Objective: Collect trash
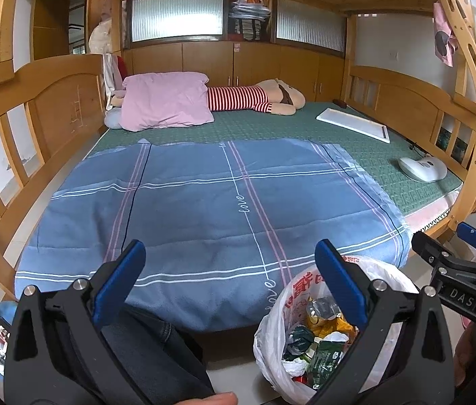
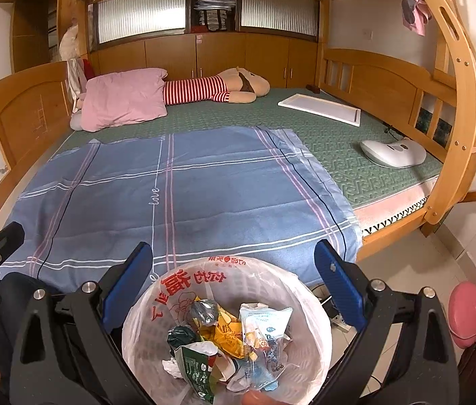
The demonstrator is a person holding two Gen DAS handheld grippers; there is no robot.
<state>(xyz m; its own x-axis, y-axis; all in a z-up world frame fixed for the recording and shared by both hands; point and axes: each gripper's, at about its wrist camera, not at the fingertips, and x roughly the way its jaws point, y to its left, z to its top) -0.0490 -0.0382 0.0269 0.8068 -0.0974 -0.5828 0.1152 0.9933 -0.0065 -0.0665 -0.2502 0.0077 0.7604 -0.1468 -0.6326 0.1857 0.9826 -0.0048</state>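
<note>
In the left wrist view, the left gripper [image 1: 229,270] sits low in the middle of the frame. Its two blue fingers [image 1: 121,281] are spread wide and hold nothing. Between them lies the blue blanket [image 1: 204,202] with white and pink lines, spread flat on the bed. A dark trouser leg [image 1: 150,347] shows at the bottom, under the left finger. Up at the far left of the bed is a pink pillow [image 1: 165,99], and beside it lies a stuffed toy [image 1: 254,98] in red and white stripes. At the lower right stands the trash bin [image 1: 319,334], lined with a white plastic bag and full of crumpled wrappers. The gripper's right finger is in front of the bin's rim. At the right edge, the right gripper [image 1: 467,249] pokes in.

In the right wrist view, the right gripper [image 2: 234,270] is also spread wide and holds nothing. The trash bin [image 2: 156,310] sits right between its fingers, at the bottom middle of the frame. The wrappers [image 2: 227,330] are inside it: yellow, green, white and blue ones. To the right on the green mattress [image 2: 356,162] lie a white board [image 2: 319,108] and a white rounded gadget [image 2: 393,152]. A pink thing [image 2: 467,314] is at the lower right edge.
</note>
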